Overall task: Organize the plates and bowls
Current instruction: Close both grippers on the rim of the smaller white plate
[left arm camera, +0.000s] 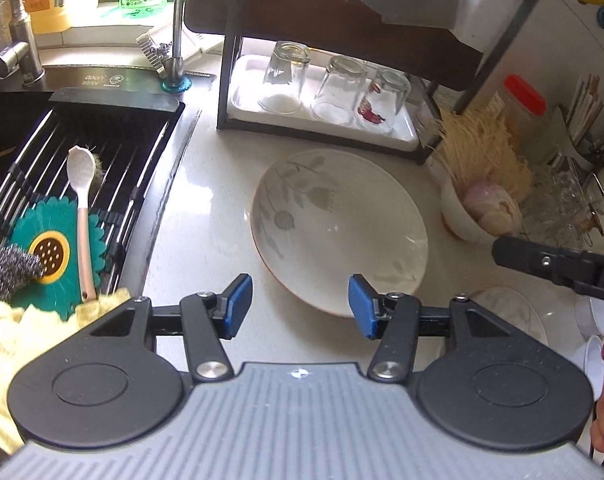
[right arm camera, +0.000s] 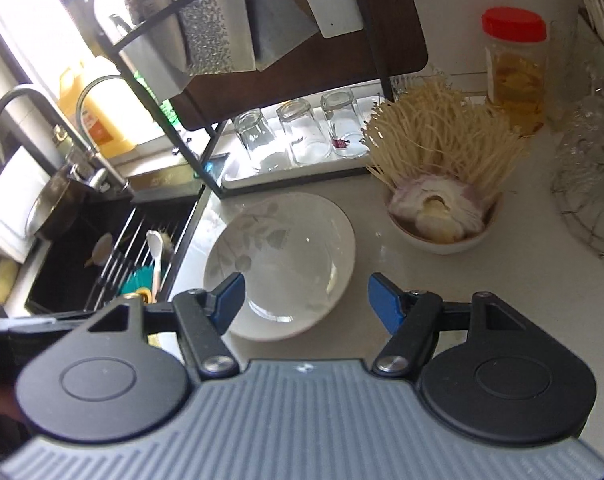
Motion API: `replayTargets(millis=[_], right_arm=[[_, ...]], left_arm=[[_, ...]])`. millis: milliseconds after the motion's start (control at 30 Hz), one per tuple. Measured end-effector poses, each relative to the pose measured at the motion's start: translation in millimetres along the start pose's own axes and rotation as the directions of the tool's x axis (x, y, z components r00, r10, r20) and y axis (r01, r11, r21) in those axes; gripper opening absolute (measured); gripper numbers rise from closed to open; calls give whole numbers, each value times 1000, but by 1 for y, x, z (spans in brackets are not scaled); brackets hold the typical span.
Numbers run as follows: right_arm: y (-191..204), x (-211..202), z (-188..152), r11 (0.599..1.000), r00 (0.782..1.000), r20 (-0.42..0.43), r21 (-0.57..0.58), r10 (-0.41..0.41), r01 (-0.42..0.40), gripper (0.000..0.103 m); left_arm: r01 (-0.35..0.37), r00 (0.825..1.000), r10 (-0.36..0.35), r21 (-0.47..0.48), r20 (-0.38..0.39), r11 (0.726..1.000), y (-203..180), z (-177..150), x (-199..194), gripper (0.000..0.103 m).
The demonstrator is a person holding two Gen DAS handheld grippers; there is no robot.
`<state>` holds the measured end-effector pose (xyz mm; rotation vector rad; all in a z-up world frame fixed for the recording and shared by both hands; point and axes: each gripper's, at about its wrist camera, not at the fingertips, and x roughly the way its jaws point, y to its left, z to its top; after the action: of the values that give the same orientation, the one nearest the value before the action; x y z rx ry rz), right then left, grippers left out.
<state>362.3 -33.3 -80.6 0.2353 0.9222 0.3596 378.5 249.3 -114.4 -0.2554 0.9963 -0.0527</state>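
Both grippers stand wide open and empty: left gripper (left arm camera: 300,306), right gripper (right arm camera: 303,302). Patterned plate (left arm camera: 339,232) lies flat on the bench (left arm camera: 206,216), just ahead. I judge this the approach step; next, I close on its near rim.

Counter (left arm camera: 214,216): pale, glossy stone, running beside the sink.
Plate (left arm camera: 337,232): white with grey leaf print, flat on the counter near its middle.
Rack (left arm camera: 226,80): dark metal frame standing behind the plate, a white tray (left arm camera: 401,142) of upturned glasses (left arm camera: 337,90) at its foot.
Bowl (right arm camera: 441,240): white, right of the plate, holding dry noodles and garlic.
Jar (right arm camera: 515,68): red-lidded, behind the bowl.
Second plate (left arm camera: 513,312): partly seen at the near right.
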Motion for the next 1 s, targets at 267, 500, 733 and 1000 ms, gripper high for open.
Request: replayTargets(millis=[267,500,733,1000], right_arm=[[-4,48,7,998,998,-19,40,-54,54,69],[-13,82,6,993,993,-71,71,-92,97,58],[-18,106,2,981,985,-103,121,-137,149,40],[-22,116,-2,970,985,-110,185,-136,155,32]], left_arm=[[27,999,-26,12,-47,1000,17,24,41,59],[50,994,-47,24,-100,998,37,42,75,59],[86,988,-79,49,-130,995,45,59,97,58],[134,979,-114,111,-169,985,46,76,114,40]])
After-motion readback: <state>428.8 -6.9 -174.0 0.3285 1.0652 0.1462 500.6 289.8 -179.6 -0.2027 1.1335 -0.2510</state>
